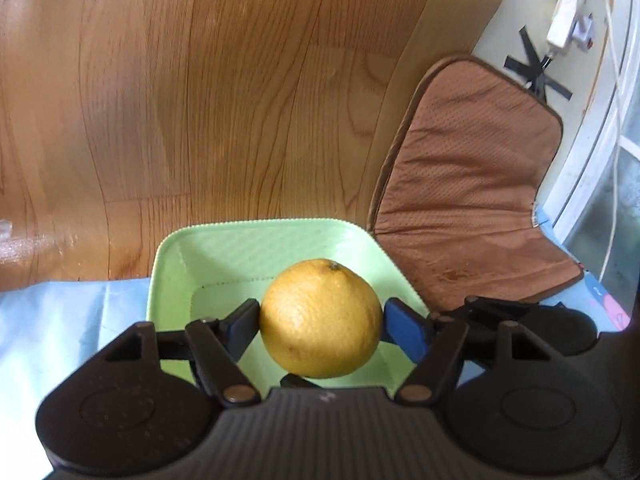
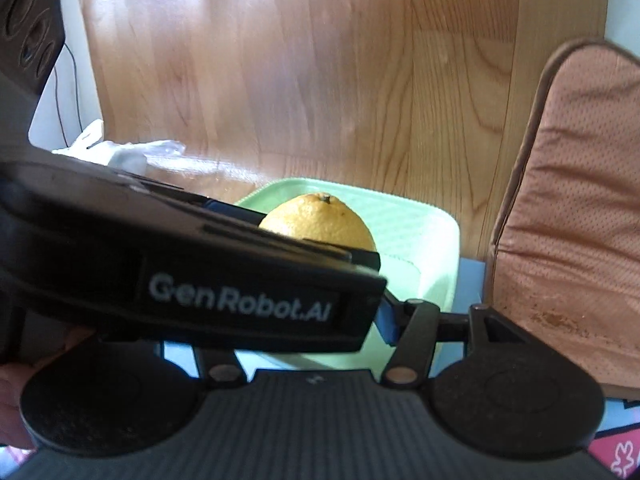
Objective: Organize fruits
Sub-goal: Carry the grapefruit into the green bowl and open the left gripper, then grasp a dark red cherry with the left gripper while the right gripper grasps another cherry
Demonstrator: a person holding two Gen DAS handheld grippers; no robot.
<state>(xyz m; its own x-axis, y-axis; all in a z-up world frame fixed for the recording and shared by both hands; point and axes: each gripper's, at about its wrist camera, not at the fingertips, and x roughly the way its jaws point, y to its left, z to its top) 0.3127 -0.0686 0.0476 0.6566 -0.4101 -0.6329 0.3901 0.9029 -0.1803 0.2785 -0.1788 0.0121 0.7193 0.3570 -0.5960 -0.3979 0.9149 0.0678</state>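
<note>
Yellow citrus fruit (image 1: 320, 318) sits clamped at its widest girth in the left gripper (image 1: 322, 326) jaws, above the green tray (image 1: 172, 256). Firm, rounded, pebbled rind; moderate weight. Tray rim lies at 12 o'clock. Right gripper (image 2: 300, 320) jaws: state unreadable.

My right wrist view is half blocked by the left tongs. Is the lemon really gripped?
Observer: Yes. The left wrist view shows the left tongs with both pads pressed against the sides of the lemon.
Operator: Is there anything else in the tray?
Observer: No. The part of the tray floor that shows is bare, though the lemon hides some of it.
Operator: What is left of the tray?
Observer: Only a pale blue cloth.
</note>
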